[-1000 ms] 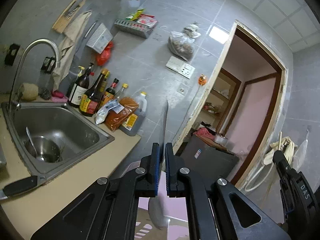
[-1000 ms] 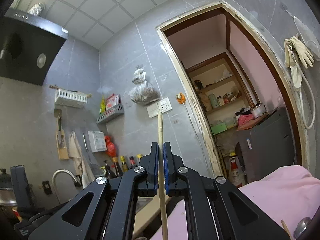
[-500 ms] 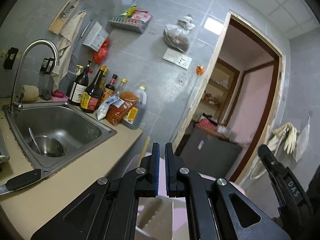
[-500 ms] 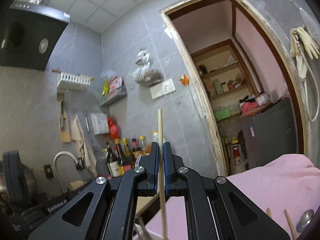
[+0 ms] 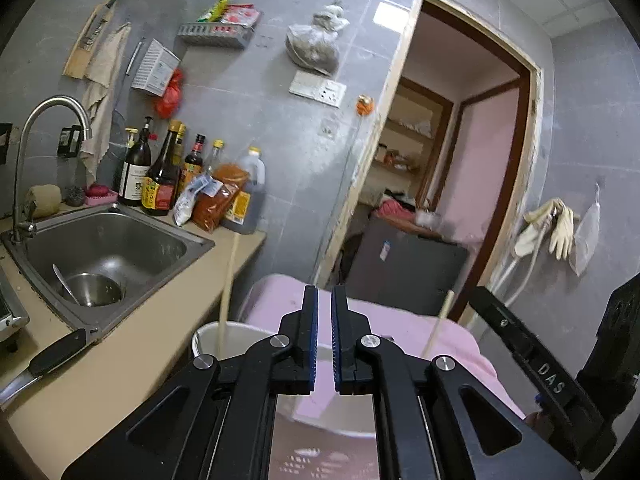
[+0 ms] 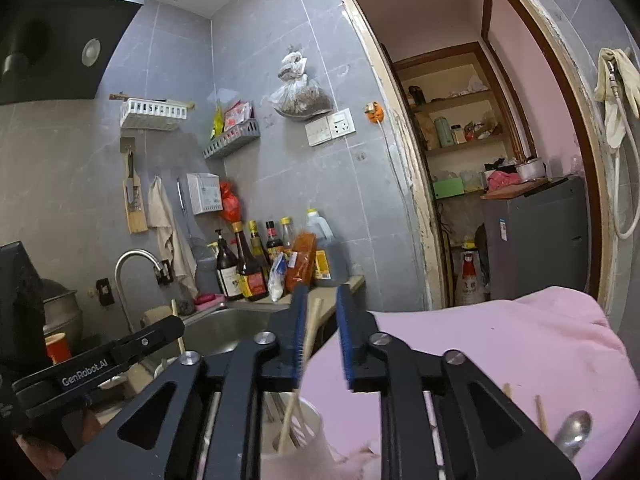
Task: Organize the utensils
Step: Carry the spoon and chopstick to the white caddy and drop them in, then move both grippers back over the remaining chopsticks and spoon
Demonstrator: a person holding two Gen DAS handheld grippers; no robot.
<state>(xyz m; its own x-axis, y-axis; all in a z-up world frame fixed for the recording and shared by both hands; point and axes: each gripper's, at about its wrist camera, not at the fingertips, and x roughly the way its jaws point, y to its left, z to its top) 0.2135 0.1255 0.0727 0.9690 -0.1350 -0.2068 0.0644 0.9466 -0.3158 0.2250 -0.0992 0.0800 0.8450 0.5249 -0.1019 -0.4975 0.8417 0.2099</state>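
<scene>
A white utensil cup (image 5: 208, 334) stands on a pink cloth (image 5: 460, 340) below both grippers; it also shows in the right wrist view (image 6: 308, 446). A wooden chopstick (image 5: 228, 280) stands in it. My left gripper (image 5: 324, 340) is nearly shut, with nothing between its pads. My right gripper (image 6: 322, 336) is open; a chopstick (image 6: 304, 356) leans free between its fingers down into the cup. A metal spoon (image 6: 572, 430) and more chopsticks (image 6: 540, 412) lie on the cloth at the right.
A steel sink (image 5: 100, 248) with a bowl and spoon sits on the left counter, bottles (image 5: 160, 176) behind it. A black-handled knife (image 5: 52, 354) lies on the counter edge. A doorway (image 5: 460, 180) and grey cabinet (image 6: 536, 236) are to the right.
Both grippers tilted down toward the cup. My right gripper opened and let its chopstick drop into the cup. The utensil held in my left gripper is gone from its pads.
</scene>
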